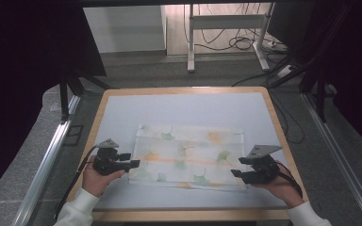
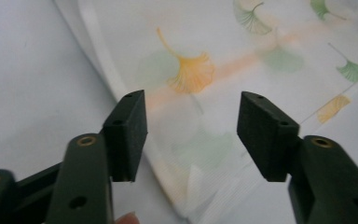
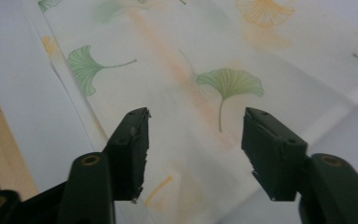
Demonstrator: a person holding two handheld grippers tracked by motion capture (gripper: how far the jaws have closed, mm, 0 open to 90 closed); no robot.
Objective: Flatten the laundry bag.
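High view gives me a folded ginkgo-leaf cloth [image 1: 187, 157] lying flat, my left gripper [image 1: 133, 160] and right gripper [image 1: 236, 175] gaping wide at its ends.

soft even light, dark surroundings, blurred close-up foregrounds

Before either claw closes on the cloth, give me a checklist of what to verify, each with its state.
1. Left claw open: ok, a wide gap shows between its jaws in the left gripper view.
2. Right claw open: ok, its jaws stand apart in the right gripper view.
3. Each claw at a cloth edge: ok, left at the left edge, right at the right edge of the leaf-print cloth.
4. Cloth lying flat: ok, spread on the table with faint fold lines.
5. Cloth free of other things: ok, nothing rests on it.
6. Jaws low enough to catch the fabric: cannot tell, height above the cloth is unclear.
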